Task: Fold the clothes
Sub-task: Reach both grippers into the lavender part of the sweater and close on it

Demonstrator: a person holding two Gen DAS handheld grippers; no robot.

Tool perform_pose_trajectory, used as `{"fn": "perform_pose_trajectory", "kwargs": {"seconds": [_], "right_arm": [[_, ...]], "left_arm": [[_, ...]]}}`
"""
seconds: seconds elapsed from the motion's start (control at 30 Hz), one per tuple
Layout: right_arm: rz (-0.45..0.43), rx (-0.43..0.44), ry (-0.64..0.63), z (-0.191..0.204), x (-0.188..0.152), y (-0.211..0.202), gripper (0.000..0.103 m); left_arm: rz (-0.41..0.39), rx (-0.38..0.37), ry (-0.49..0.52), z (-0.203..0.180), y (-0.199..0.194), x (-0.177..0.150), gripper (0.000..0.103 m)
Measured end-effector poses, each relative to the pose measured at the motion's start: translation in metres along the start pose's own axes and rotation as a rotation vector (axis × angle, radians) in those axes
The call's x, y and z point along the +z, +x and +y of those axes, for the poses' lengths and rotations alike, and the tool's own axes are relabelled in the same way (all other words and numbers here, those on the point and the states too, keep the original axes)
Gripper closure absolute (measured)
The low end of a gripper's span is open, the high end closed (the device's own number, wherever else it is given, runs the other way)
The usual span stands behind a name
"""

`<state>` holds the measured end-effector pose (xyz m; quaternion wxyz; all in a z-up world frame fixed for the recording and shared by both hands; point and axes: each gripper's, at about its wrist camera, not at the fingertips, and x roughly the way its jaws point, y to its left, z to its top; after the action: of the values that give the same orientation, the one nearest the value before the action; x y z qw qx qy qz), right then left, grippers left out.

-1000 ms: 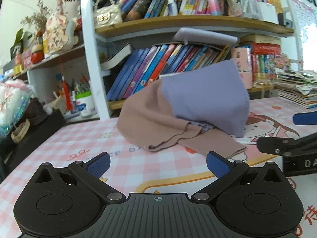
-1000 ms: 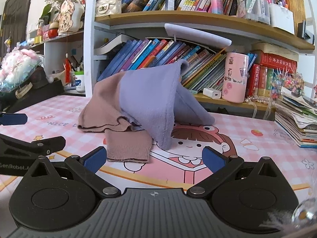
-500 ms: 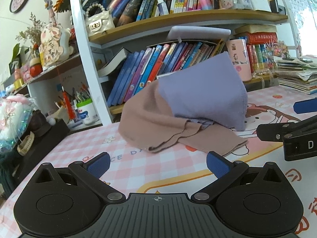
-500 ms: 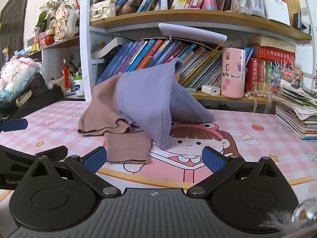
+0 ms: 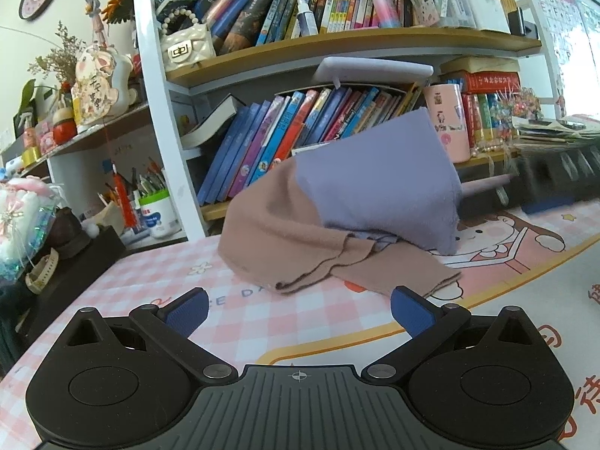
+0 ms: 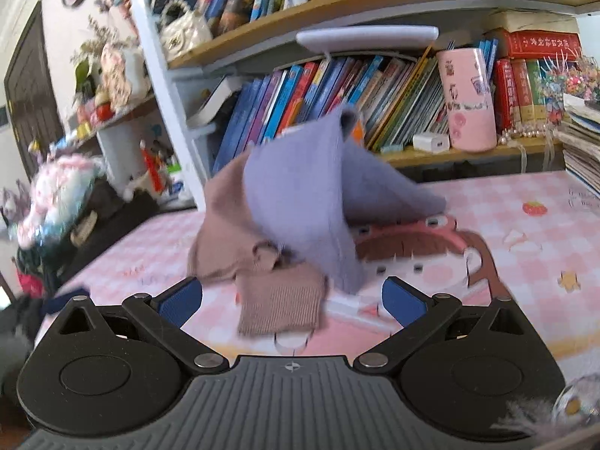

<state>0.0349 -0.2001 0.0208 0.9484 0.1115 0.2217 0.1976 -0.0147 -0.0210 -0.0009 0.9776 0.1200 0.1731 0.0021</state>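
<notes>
A crumpled mauve-and-lavender knit garment (image 5: 337, 217) (image 6: 300, 210) is heaped mid-frame on the pink checked worktop (image 5: 157, 285). The left tool (image 5: 298, 305) and right tool (image 6: 290, 298) are both spread wide, released, grasping nothing.

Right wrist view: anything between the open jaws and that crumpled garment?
Nothing visible. The right gripper faces the brown-and-lilac garment across bare pink mat, the brown cuff lying nearest the jaws.

At the right edge of the left wrist view, a dark object (image 5: 555, 176) is smeared by motion blur. The garment's (image 6: 296, 221) underside is hidden by its folds.
</notes>
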Motion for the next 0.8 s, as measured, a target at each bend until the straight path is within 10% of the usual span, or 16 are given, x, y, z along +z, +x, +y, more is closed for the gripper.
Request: {"fn": "perform_pose_trajectory", "kwargs": {"seconds": [0.2, 0.53, 0.8], "right_arm": [[0.016, -0.029, 0.182, -0.026, 0.019, 0.034, 0.000], [-0.185, 0.170, 0.740, -0.121, 0.013, 0.024, 0.001], [-0.280, 0.196, 0.843, -0.159, 0.011, 0.000, 0.005]], "left_arm": [[0.007, -0.002, 0.050, -0.009, 0.001, 0.000, 0.000], [-0.037, -0.100, 0.184, -0.045, 0.020, 0.027, 0.000], [-0.122, -0.084, 0.320, -0.115, 0.075, 0.082, 0.000]]}}
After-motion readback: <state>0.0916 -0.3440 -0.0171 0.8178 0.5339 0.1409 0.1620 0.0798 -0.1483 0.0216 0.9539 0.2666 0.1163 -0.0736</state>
